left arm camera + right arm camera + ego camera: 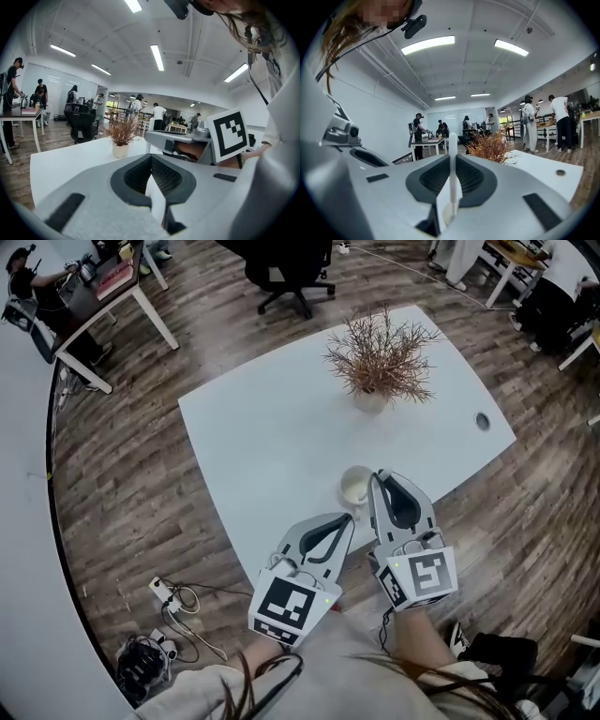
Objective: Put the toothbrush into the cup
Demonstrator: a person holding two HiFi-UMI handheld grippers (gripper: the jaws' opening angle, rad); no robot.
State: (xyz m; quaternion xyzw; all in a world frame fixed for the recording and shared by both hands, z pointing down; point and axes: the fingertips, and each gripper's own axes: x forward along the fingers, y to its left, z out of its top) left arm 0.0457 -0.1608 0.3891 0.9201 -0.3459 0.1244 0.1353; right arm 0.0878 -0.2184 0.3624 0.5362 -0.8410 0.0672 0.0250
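- My right claw (378, 476) is clenching the white toothbrush (451, 145) upright, hovering right by the cup (355, 487) on the tabletop (272, 437).
- My left claw (348, 519) is sitting clenched on nothing, near the cup.

On the surface (272, 427), the cup (355, 487) stands near the front edge, with the potted plant (380, 367) behind it. The right gripper (378, 474) lies just right of the cup and the left gripper (350, 517) just before it. The toothbrush (452, 154) stands upright between the right jaws.
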